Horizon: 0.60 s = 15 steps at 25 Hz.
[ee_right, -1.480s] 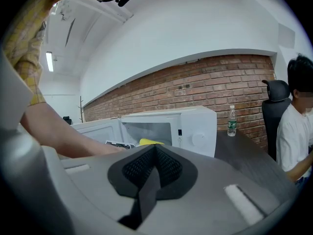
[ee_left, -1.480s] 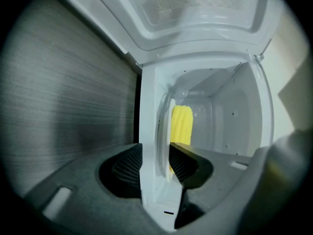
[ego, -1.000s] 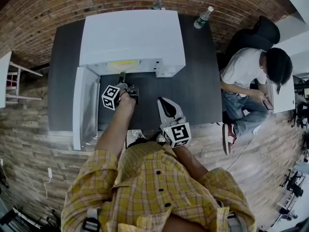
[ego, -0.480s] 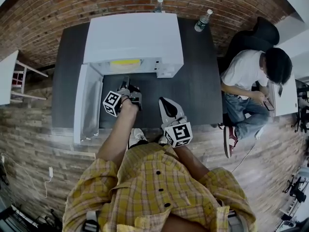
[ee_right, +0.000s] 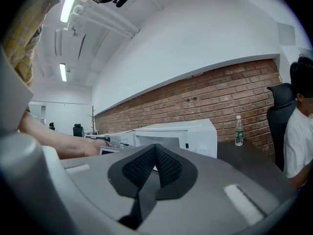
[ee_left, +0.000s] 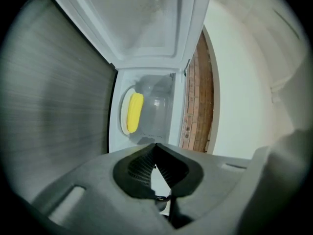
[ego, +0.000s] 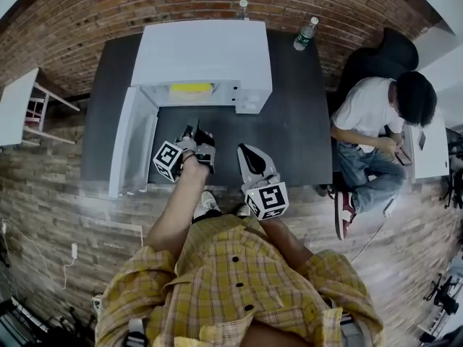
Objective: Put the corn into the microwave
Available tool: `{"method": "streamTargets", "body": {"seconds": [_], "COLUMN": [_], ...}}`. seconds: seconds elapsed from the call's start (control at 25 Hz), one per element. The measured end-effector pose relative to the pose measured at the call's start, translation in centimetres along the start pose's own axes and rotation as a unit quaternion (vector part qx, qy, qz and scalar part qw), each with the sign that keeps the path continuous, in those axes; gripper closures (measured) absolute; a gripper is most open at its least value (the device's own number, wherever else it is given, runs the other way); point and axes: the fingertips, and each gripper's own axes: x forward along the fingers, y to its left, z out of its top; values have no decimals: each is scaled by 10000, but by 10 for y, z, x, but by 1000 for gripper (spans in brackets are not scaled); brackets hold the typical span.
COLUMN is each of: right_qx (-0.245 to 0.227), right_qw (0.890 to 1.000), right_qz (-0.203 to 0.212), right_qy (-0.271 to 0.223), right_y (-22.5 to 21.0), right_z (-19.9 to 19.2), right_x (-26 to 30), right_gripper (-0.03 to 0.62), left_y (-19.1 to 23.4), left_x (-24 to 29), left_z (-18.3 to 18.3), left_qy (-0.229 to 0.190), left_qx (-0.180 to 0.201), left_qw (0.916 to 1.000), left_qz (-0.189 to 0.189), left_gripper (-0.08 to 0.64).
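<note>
Right gripper: the grey two-jaw right gripper (ego: pixel 246 154) (ee_right: pixel 155 152) sits closest to the person, over the near edge of the dark tabletop (ego: pixel 293 125). Its 2 ribbed black pads are pressed together with nothing between them.
Left gripper: the grey two-jaw left gripper (ego: pixel 194 134) (ee_left: pixel 155 147) is a little further out, in front of the oven's mouth. Its jaws are closed tip to tip and empty.
Oven door: the white hinged door (ego: pixel 134 147) stands swung open, just to the left of the left gripper.
Task's thing: the yellow corn cob (ego: pixel 191 88) (ee_left: pixel 133 112) is already inside the white box-shaped microwave (ego: pixel 206 53), lying on a pale round plate (ee_left: pixel 123 106).
Key relation: the corn lies straight ahead of the left gripper, deeper in the cavity and well apart from its tips. Its long axis runs side to side across the opening. The left gripper is the nearer of the 2, and nearer the door too.
Judgement: the corn looks delivered, so shutting the door seems to be what remains.
Beyond: 2 clear plastic bottles (ego: pixel 307 33) stand at the table's far edge by the red brick wall (ego: pixel 94 6).
Writing: the gripper cubes carry black-and-white square markers and no words. The bottle labels are too small to read, and no brand shows on the oven.
</note>
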Motion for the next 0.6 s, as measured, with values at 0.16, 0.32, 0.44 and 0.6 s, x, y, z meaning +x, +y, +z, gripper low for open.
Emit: {"method": "streamTargets", "body": {"seconds": [0.16, 0.32, 0.44, 0.6], "right_qx": [-2, 10, 1, -35], "right_qw": [9999, 9999, 9999, 9999], "right_qz": [66, 82, 99, 106], "right_qy": [-111, -132, -113, -75], "right_y": [4, 6, 10, 14], "right_z": [5, 7, 9, 9], "right_x": [-12, -20, -23, -26], "right_gripper": [592, 592, 592, 592], "left_y": [-14, -24, -35, -55], "left_x": [-21, -45, -62, -76], "left_z": [-13, -27, -38, -50], "left_qy": [87, 197, 279, 461], "left_qx": [217, 285, 436, 995], "left_qw": [9996, 9992, 9982, 9926], "left_qz": [-144, -219, -297, -530], "left_gripper": [563, 563, 563, 565]}}
